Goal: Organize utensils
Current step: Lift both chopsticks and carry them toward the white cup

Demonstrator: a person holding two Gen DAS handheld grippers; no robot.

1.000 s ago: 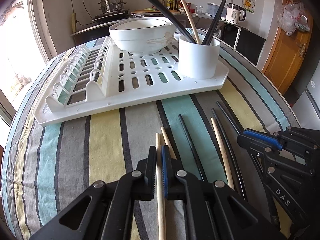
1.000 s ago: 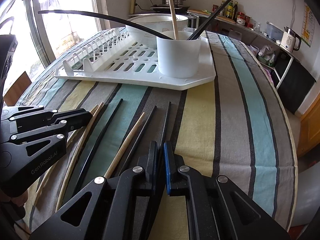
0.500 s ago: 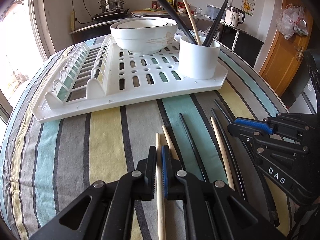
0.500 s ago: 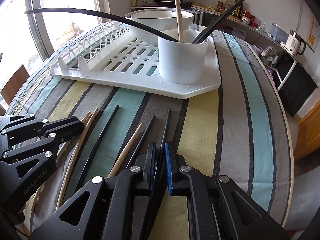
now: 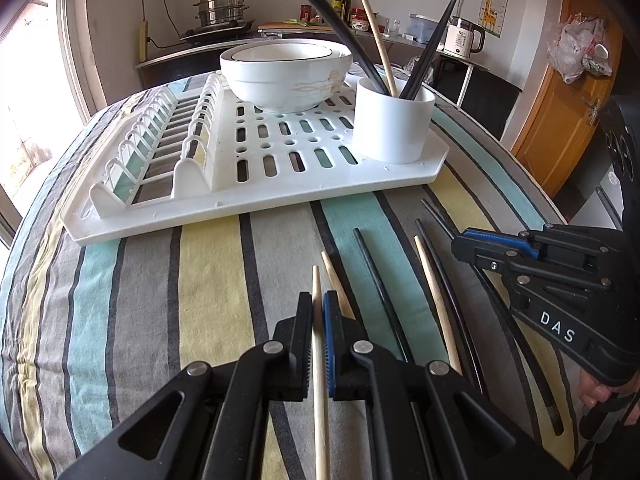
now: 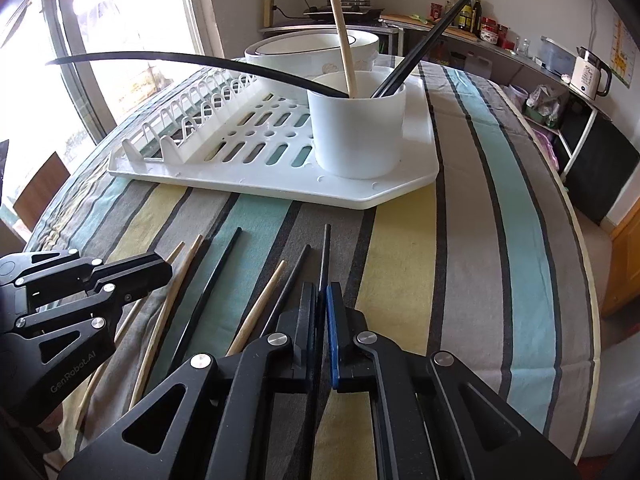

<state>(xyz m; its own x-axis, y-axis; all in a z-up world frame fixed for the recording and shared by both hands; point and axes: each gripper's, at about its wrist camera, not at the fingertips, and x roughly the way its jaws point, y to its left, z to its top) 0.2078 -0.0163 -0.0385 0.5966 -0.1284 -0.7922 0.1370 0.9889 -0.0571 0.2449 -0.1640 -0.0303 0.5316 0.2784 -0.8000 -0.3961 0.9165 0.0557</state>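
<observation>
Black jaws of the left hand-held gripper (image 5: 318, 312) pinch a pale wooden chopstick (image 5: 320, 380) lying on the desk (image 5: 208, 280). The right hand-held gripper (image 6: 322, 304) is clamped on a black chopstick (image 6: 325, 252). More loose chopsticks (image 6: 208, 292), wooden and black, lie between the two. Beyond them a white drying rack (image 5: 280, 184) carries a white cup (image 5: 390, 124) holding chopsticks and a white bowl (image 5: 286, 76). Striped cloth covers the desk; a kitchen counter (image 6: 460, 34) and a window (image 6: 120, 28) stand behind.
</observation>
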